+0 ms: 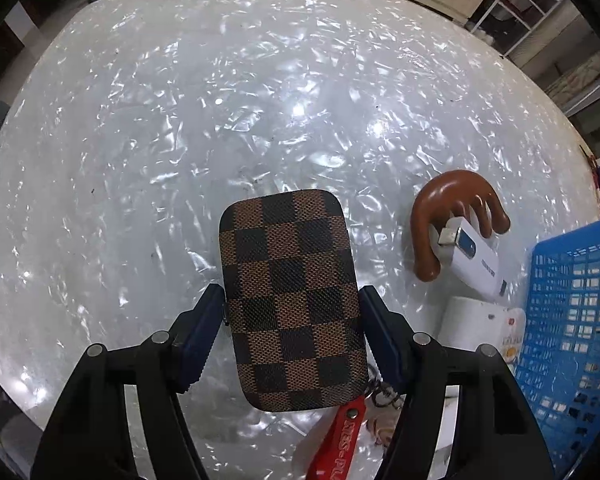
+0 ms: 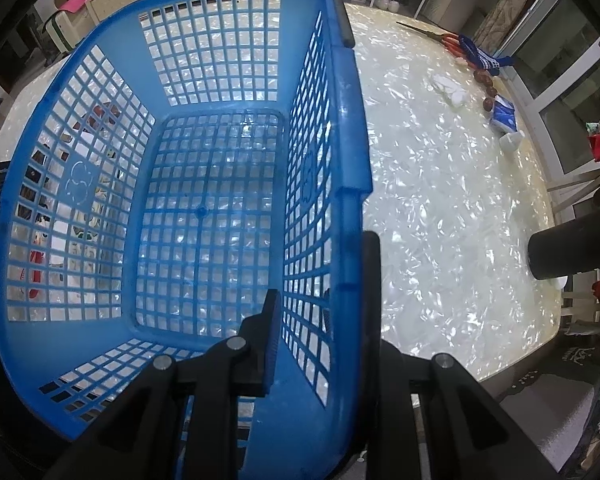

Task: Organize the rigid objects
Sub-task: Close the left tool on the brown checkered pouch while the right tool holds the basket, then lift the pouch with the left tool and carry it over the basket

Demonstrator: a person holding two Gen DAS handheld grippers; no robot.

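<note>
My left gripper (image 1: 292, 320) is shut on a brown checkered case (image 1: 292, 300) and holds it above the pearly table (image 1: 220, 100). To its right lie a brown wooden comb (image 1: 452, 208), a white USB device (image 1: 476, 258) and a white box (image 1: 480, 328). A red key strap (image 1: 340, 440) lies below the case. My right gripper (image 2: 324, 292) is shut on the right wall of the empty blue basket (image 2: 204, 208), one finger inside, one outside. The basket's edge also shows in the left wrist view (image 1: 572, 320).
At the table's far right edge lie red-handled scissors (image 2: 440, 38), a blue sock (image 2: 480, 56), white tissue (image 2: 450, 88), a blue packet (image 2: 504, 114) and some brown nuts. Shelves and cabinets stand beyond the table.
</note>
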